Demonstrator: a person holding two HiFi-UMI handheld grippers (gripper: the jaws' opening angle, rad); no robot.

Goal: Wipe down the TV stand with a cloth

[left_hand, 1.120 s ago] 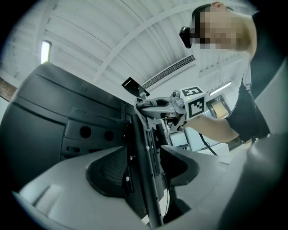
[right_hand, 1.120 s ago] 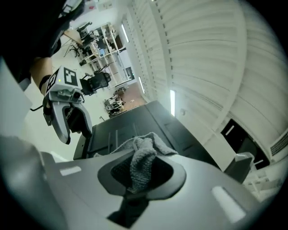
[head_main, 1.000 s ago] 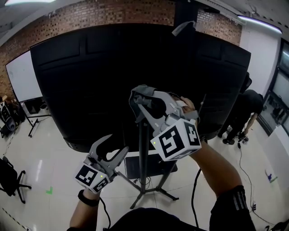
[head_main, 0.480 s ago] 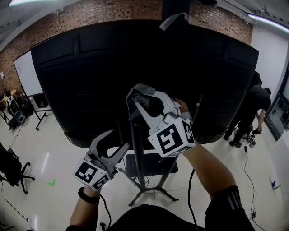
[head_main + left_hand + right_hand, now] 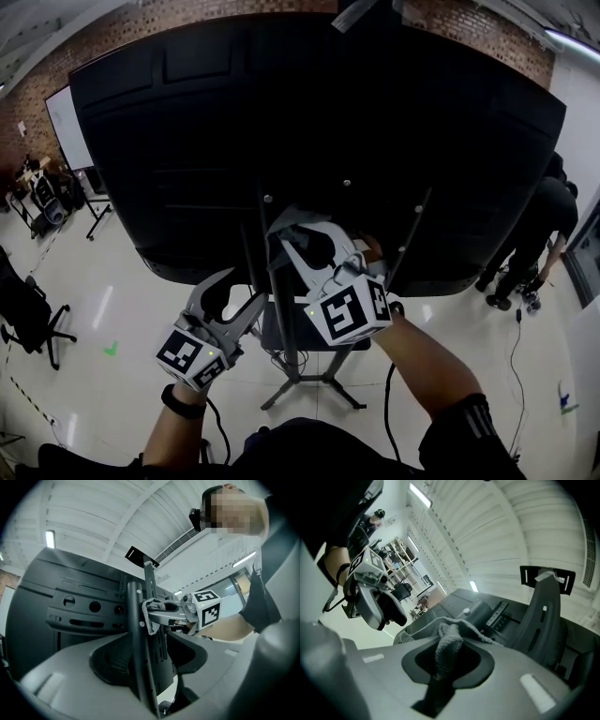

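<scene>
The black TV (image 5: pixel 309 141) shows its back, carried on a dark stand with upright poles (image 5: pixel 292 309). A grey cloth (image 5: pixel 284 223) is pinched in my right gripper (image 5: pixel 291 234), which is shut on it and presses it against the pole just below the TV's mounting area. In the right gripper view the cloth (image 5: pixel 449 641) bunches between the jaws. My left gripper (image 5: pixel 232 302) is lower left, open, with a stand pole (image 5: pixel 140 658) running between its jaws. The left gripper view also catches the right gripper (image 5: pixel 161 611) and the cloth (image 5: pixel 151 607) on the pole.
The stand's splayed feet (image 5: pixel 314 384) and a dark shelf (image 5: pixel 319 342) sit on the glossy floor below. A person (image 5: pixel 542 234) stands at the right, an office chair (image 5: pixel 28 319) at the left, a whiteboard (image 5: pixel 67 127) beyond. A cable (image 5: pixel 387 398) hangs near my right arm.
My right gripper has slid the cloth a little down the pole, towards the TV's lower edge. The view has drawn closer to the TV. The left gripper has hardly moved.
</scene>
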